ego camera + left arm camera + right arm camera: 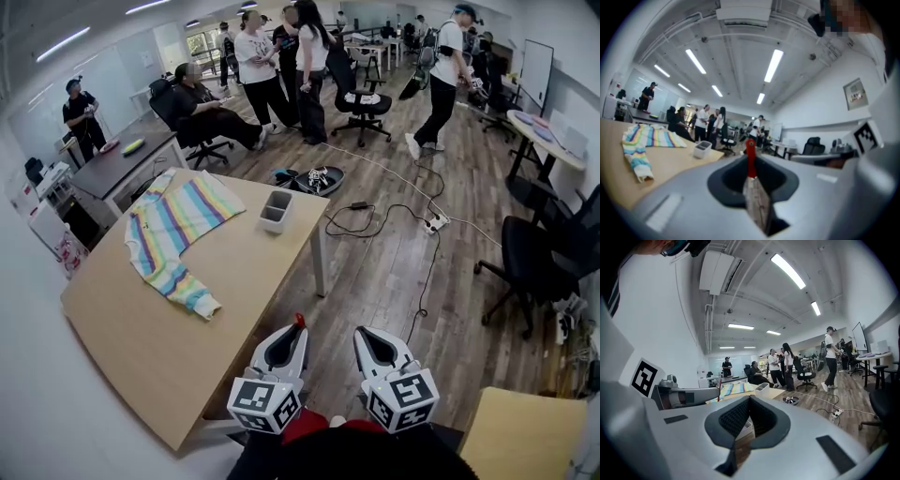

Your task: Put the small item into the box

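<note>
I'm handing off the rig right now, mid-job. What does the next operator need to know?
Left gripper: shut on the small red item, which pokes out past the jaw tips.
Right gripper: shut, nothing between its jaws.
Both are held near the body, off the table's near edge.
Box: open-topped, on the table's far end near the right edge, beside the striped shirt.
Done: item is in the grip.
Left: carry it to the box and release it inside.
</note>
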{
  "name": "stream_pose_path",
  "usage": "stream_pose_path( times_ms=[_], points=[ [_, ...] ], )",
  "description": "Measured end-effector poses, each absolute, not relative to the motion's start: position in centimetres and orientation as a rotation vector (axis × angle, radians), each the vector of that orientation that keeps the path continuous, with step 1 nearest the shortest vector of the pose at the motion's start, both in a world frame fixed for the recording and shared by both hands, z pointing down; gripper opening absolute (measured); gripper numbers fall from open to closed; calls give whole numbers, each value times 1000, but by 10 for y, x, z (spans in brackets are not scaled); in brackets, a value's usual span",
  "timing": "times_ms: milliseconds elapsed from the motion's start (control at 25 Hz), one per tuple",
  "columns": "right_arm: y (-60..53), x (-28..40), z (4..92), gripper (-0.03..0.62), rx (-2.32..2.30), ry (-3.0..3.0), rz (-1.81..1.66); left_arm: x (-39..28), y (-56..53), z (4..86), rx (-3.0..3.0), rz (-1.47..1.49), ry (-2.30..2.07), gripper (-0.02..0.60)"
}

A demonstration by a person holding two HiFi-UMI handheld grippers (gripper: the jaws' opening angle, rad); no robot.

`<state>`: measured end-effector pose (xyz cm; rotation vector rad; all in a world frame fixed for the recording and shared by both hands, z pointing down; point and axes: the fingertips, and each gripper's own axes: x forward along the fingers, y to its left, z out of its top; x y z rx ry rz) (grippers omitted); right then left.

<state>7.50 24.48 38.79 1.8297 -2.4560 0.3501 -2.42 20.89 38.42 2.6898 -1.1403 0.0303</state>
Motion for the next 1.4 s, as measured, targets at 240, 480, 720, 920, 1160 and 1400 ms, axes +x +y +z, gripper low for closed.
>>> stream_pose_path(
  times_ms=[240,480,720,920,1160,1400],
  points=[
    [240,84,390,8,1849,-2441,358,-19,205,383,2699,26,-1145,54],
    [229,87,389,8,1839,-2451,354,-16,195,379,2702,23,-1166,54],
    [213,84,388,8,1826,-2458,359,-20,178,374,2697,22,-1189,54],
    [194,86,393,8,1828,-2439,365,-22,158,377,2688,11,-1194,54],
    [161,92,401,8,1833,-2412,380,-24,119,387,2655,5,-1217,54],
    [116,90,406,8,1821,-2400,393,-30,75,395,2630,12,-1224,54]
  ],
)
